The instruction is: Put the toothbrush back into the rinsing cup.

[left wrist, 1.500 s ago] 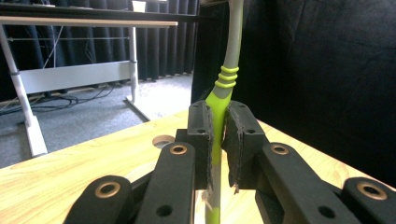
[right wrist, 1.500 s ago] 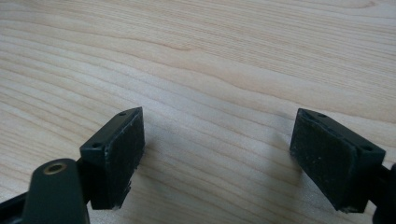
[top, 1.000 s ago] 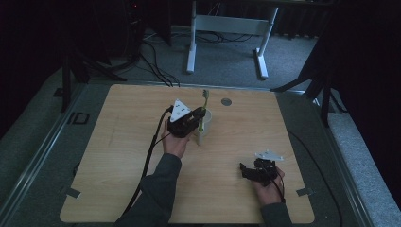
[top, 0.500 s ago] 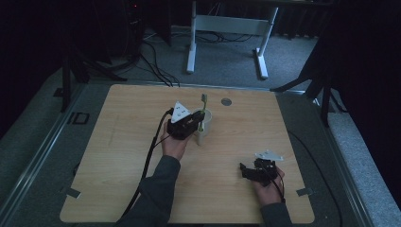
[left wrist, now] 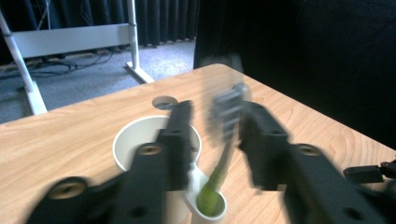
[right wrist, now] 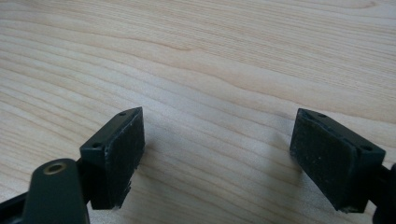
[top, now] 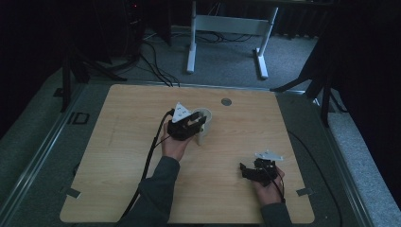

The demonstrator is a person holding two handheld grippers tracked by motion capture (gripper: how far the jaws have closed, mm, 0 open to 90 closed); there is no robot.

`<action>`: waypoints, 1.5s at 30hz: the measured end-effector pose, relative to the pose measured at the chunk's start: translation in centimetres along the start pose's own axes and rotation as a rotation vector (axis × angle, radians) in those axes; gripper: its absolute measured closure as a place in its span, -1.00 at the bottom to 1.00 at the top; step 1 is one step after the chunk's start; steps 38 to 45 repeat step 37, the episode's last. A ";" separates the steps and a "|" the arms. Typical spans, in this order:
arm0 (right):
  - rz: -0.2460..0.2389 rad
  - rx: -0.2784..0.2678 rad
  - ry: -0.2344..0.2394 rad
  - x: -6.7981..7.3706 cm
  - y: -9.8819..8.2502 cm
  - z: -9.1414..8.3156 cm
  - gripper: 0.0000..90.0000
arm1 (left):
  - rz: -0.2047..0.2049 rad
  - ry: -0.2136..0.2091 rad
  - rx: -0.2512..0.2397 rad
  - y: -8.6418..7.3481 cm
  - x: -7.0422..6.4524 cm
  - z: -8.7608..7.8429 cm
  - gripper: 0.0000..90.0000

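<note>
Dropped lower now, the toothbrush (left wrist: 223, 140) stands in the side slot of the white cup (top: 203, 124) mid-desk (top: 118, 142); left gripper (top: 194, 124) jaws parted around it. Right gripper (top: 249, 170) rests wide apart, empty.

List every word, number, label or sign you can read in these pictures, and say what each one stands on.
"ID": dark letters or a mark shaped like them, on the grey floor mat beside the left edge of the light wooden table; the reading is unsure.
No print can be made out on the white cup, the green-handled toothbrush, the left gripper or the right gripper.
</note>
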State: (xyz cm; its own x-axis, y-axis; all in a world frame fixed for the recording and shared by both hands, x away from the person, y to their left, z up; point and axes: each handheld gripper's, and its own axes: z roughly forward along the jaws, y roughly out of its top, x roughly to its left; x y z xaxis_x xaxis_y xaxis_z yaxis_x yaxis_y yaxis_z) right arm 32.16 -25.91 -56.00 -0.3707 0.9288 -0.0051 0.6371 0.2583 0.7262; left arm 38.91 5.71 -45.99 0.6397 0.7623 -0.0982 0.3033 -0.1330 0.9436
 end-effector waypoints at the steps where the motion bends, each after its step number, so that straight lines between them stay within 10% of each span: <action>1: 0.000 0.000 0.000 0.0 0.0 0.0 -0.61 | 0.000 0.002 0.007 0.0 0.0 0.0 0.21; 11: 0.000 0.000 0.000 0.0 0.0 0.0 -0.61 | -0.023 -0.009 0.049 -0.2 -0.1 0.0 -0.19; 45: 0.000 0.000 0.000 0.0 0.0 0.0 -0.61 | -0.016 -0.004 0.056 -1.3 0.3 -2.5 -0.21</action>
